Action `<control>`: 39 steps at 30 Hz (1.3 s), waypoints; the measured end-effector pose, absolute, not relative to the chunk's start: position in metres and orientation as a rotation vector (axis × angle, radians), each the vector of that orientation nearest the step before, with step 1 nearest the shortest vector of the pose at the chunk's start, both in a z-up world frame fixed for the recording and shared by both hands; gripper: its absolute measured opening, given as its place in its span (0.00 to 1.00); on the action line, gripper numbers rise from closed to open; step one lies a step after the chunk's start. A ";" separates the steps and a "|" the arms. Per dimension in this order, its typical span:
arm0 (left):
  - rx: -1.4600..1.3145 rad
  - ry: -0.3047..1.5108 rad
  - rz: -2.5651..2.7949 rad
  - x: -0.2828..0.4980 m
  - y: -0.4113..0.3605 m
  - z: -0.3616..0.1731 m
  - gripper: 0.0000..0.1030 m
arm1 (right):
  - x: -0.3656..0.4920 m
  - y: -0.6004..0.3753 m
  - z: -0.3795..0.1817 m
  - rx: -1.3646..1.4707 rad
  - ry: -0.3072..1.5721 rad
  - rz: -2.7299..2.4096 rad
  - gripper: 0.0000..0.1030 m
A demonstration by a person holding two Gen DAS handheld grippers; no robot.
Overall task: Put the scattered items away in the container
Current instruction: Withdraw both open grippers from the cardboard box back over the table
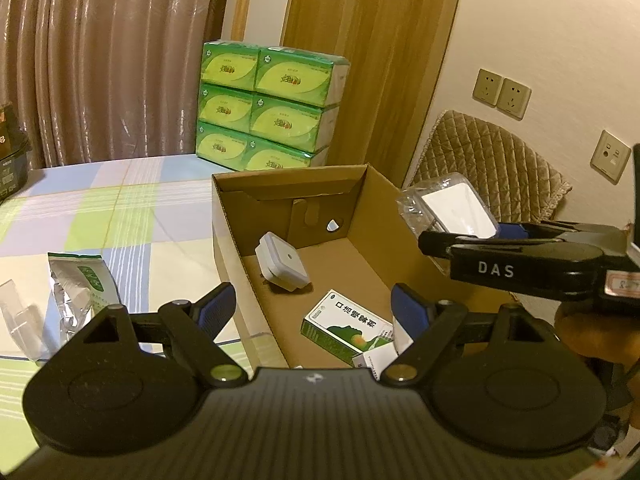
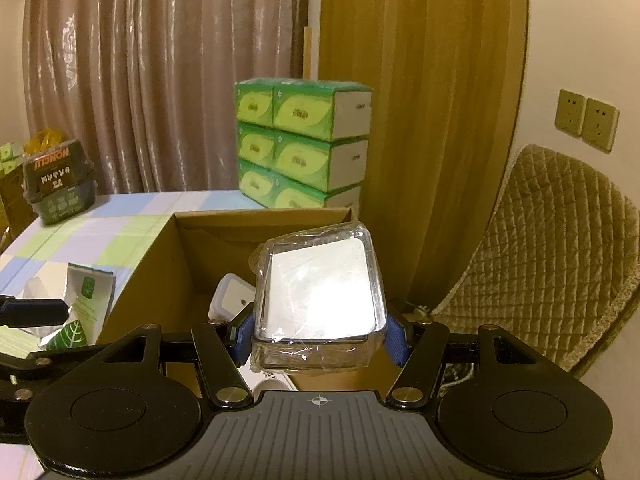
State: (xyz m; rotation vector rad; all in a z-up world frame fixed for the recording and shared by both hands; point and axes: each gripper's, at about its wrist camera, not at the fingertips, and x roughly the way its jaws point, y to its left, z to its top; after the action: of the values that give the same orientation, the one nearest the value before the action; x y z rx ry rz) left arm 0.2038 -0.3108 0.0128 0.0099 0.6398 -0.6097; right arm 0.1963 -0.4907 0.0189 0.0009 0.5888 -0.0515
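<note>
An open cardboard box (image 1: pixel 240 220) stands on the checked tablecloth. Inside it lie a white square device (image 1: pixel 280 264) and a green-and-white medicine box (image 1: pixel 344 326). My left gripper (image 1: pixel 312 308) is open and empty above the box's near left wall. My right gripper (image 2: pixel 318 330) is shut on a clear plastic case with a white insert (image 2: pixel 320 292) and holds it above the box's right side; the case also shows in the left wrist view (image 1: pixel 448 206). A silver-green foil pouch (image 1: pixel 80 284) lies on the table left of the box.
Stacked green tissue packs (image 1: pixel 264 108) stand behind the box. A dark container (image 2: pixel 60 180) sits at the table's far left. A quilted chair back (image 2: pixel 560 260) is to the right. Clear plastic (image 1: pixel 16 316) lies beside the pouch.
</note>
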 end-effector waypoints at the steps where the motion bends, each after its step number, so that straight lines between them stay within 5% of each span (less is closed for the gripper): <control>1: 0.010 0.640 -0.607 0.204 -0.310 0.012 0.79 | 0.199 -0.491 0.018 0.002 0.597 -0.047 0.58; 8: 0.009 0.648 -0.595 0.206 -0.305 0.008 0.79 | 0.221 -0.491 0.014 0.010 0.604 -0.018 0.58; 9: 0.009 0.648 -0.593 0.206 -0.304 0.008 0.79 | 0.225 -0.490 0.013 -0.003 0.602 -0.002 0.61; 10: 0.010 0.648 -0.592 0.206 -0.303 0.008 0.79 | 0.228 -0.489 0.013 -0.008 0.603 0.005 0.76; 12: 0.004 0.646 -0.592 0.205 -0.301 0.008 0.79 | 0.226 -0.490 0.015 -0.007 0.567 -0.007 0.85; 39: -0.031 0.654 -0.487 0.162 -0.227 0.014 0.82 | 0.105 -0.458 0.046 0.111 0.542 -0.020 0.91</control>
State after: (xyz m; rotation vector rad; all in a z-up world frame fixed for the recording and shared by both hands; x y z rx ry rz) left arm 0.1622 -0.2267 0.0142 -0.0311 0.6541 -0.4869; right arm 0.1047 -0.4576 0.0462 0.1108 0.5422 -0.0196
